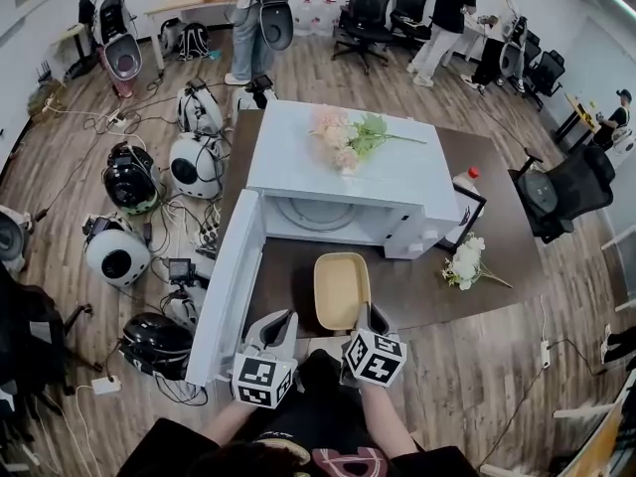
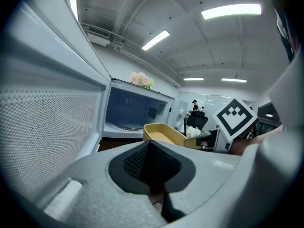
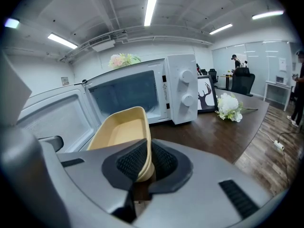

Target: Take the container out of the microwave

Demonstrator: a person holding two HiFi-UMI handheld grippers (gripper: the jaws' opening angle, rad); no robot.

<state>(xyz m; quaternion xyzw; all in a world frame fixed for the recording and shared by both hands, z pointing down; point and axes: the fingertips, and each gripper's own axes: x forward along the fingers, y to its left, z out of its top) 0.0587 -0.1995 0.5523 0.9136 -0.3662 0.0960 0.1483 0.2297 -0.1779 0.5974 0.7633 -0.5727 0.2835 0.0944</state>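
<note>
Closest to the person, the left gripper (image 2: 151, 164) is hovering with its jaws pressed together and nothing between them. It is hanging just beside the lower edge of the open microwave door (image 1: 231, 291). To its right, the right gripper (image 3: 144, 164) is clenching the near right corner of the container (image 3: 118, 129). One pad is pressing inside the rim and the other outside it.

The container, a shallow tan tray with nothing in it, is lying outside the microwave (image 1: 343, 172), over the dark brown surface (image 1: 497, 207) in front of the oven's opening. Its long side is pointing toward the cavity. I cannot tell whether its base is resting on the surface or is being held just clear of it.

Beyond the container, the microwave is standing with its door swung wide to the left. A round glass plate (image 1: 316, 212) is showing inside the cavity. Two knobs (image 3: 186, 85) are sitting one above the other on its white front panel.

A spray of pink flowers (image 1: 348, 137) is lying across the top of the microwave. Just right of the oven, a framed picture (image 3: 206, 93) is leaning upright, and a bunch of white flowers (image 1: 465, 261) is lying near it on the surface.

Farther off, rounded helmet-like shells (image 1: 117, 251) and cables are lying on the wooden floor (image 1: 79, 177). Office chairs (image 1: 366, 13) and several people are standing along the far wall.
</note>
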